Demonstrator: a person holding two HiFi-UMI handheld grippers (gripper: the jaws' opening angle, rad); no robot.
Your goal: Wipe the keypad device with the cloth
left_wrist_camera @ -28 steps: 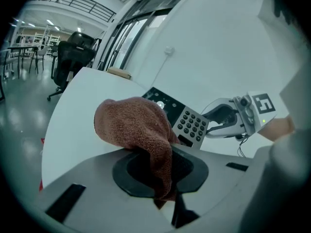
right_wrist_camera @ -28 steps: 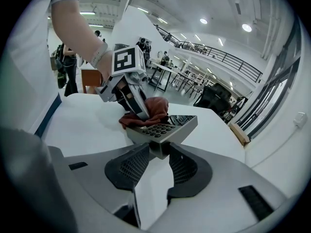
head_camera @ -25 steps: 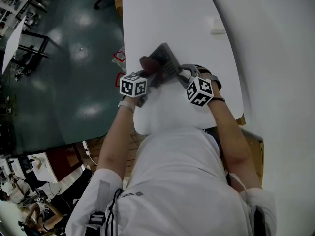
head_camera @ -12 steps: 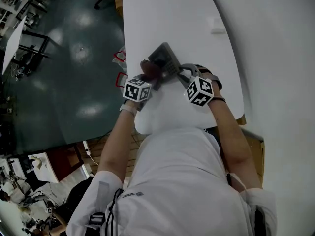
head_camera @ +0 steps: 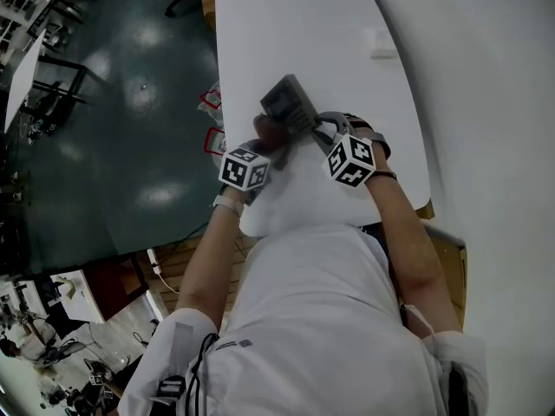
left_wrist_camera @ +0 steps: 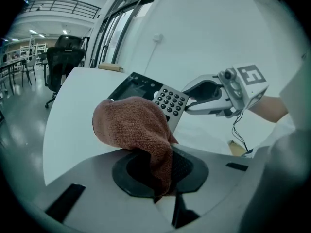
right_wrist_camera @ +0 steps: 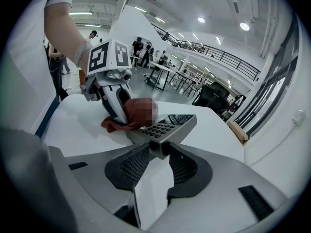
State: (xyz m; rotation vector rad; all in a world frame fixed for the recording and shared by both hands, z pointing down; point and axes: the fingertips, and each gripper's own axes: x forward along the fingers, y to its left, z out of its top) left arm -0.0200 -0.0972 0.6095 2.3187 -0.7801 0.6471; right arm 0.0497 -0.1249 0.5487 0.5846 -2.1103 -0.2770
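A wide hall with a glossy dark floor [head_camera: 130, 146] lies beyond a white, round-edged table [head_camera: 286, 24] set against a white wall. The right gripper view shows long work tables, a railed upper gallery, a black office chair [right_wrist_camera: 214, 93] and several people standing far back.

The keypad device [head_camera: 290, 107] is over the table's near half, in front of the person in a white shirt. It is a grey slab with a block of small dark keys [left_wrist_camera: 170, 101] and a dark recessed window beyond them. The key markings are too small to read.

The right gripper [right_wrist_camera: 158, 152] is clamped on the device's near end, both pads pressing its sides. The slab points away from the jaws with its key face turned up. Whether its far end rests on the table cannot be told.

The left gripper [left_wrist_camera: 158, 169] is closed on a reddish-brown terry cloth [left_wrist_camera: 136, 125]. The cloth bunches out of the jaws and lies against the device's left part, just beside the keys and covering that corner.

Each gripper carries a white cube [head_camera: 244, 168] printed with black square marker patterns, with no letters on it. The two cubes sit near each other, with the device beyond and between them.
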